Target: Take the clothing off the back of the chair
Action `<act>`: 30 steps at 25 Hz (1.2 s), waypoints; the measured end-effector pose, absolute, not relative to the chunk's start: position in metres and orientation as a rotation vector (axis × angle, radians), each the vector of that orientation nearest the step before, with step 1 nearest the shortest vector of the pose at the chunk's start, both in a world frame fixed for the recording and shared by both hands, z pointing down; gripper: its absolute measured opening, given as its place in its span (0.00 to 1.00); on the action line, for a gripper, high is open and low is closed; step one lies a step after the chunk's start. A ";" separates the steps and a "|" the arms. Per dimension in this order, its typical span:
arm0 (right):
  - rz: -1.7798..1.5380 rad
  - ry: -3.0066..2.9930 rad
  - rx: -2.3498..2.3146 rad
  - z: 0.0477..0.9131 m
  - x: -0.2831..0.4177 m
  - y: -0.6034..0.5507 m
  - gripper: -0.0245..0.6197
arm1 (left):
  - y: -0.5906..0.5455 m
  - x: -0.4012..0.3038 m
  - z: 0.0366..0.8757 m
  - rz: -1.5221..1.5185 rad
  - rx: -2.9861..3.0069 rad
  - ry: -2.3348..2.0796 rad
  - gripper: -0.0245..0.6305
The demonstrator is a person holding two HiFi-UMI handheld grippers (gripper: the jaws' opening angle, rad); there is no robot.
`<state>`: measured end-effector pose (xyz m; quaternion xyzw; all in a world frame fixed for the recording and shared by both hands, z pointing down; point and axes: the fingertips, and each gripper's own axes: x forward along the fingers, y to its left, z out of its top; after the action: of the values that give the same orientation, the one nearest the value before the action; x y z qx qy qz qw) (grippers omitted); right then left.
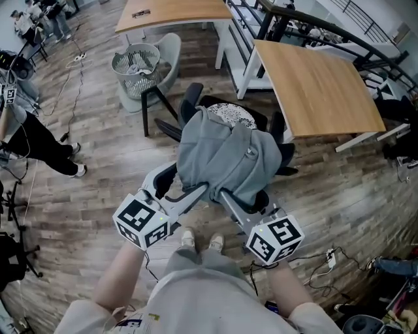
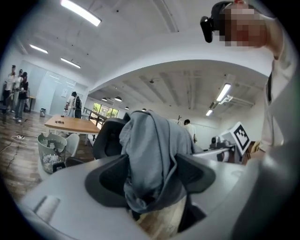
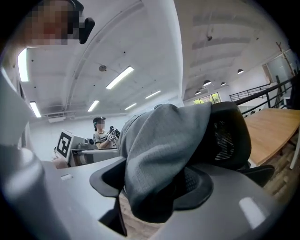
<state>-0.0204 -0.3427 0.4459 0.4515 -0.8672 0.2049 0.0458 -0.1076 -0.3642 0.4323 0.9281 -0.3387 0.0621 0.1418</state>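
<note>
A grey hooded garment (image 1: 225, 156) is draped over the back of a black office chair (image 1: 196, 98) just in front of me. My left gripper (image 1: 199, 191) reaches into its near hem. In the left gripper view the grey cloth (image 2: 152, 159) hangs bunched between the two dark pads (image 2: 108, 180) and touches both. My right gripper (image 1: 225, 197) enters the hem beside it. There the garment (image 3: 161, 159) fills the gap, lies over the right pad and presses against the left pad (image 3: 110, 180). The chair's mesh back (image 3: 229, 136) shows behind the cloth.
A wooden desk (image 1: 317, 88) stands at the right behind the chair, another desk (image 1: 173, 13) at the back. A wire waste basket (image 1: 136, 68) and a pale chair (image 1: 171, 52) stand at the back left. A person's legs (image 1: 39, 147) are at the left. Cables and a power strip (image 1: 330, 259) lie on the floor.
</note>
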 end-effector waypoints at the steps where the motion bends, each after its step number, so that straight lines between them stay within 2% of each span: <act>1: 0.619 -2.659 1.364 0.445 -0.022 -0.345 0.47 | -0.366 -0.105 0.432 0.173 2.680 -0.965 0.49; 6: 0.572 -2.672 1.341 0.440 -0.021 -0.345 0.29 | -0.364 -0.095 0.426 0.198 2.709 -0.954 0.36; 11: 0.493 -2.674 1.419 0.419 -0.015 -0.335 0.19 | -0.353 -0.085 0.408 0.179 2.742 -0.980 0.24; 22: 0.378 -2.759 1.579 0.338 0.017 -0.309 0.16 | -0.326 -0.058 0.326 -0.040 2.867 -0.963 0.20; 30: 0.090 -2.707 1.744 0.278 0.070 -0.283 0.16 | -0.305 -0.004 0.271 -0.187 2.990 -0.829 0.20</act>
<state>0.0700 -0.2834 0.2777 0.5408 -0.8397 0.0278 -0.0399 -0.0041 -0.3053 0.2706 0.9618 -0.2665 -0.0600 0.0164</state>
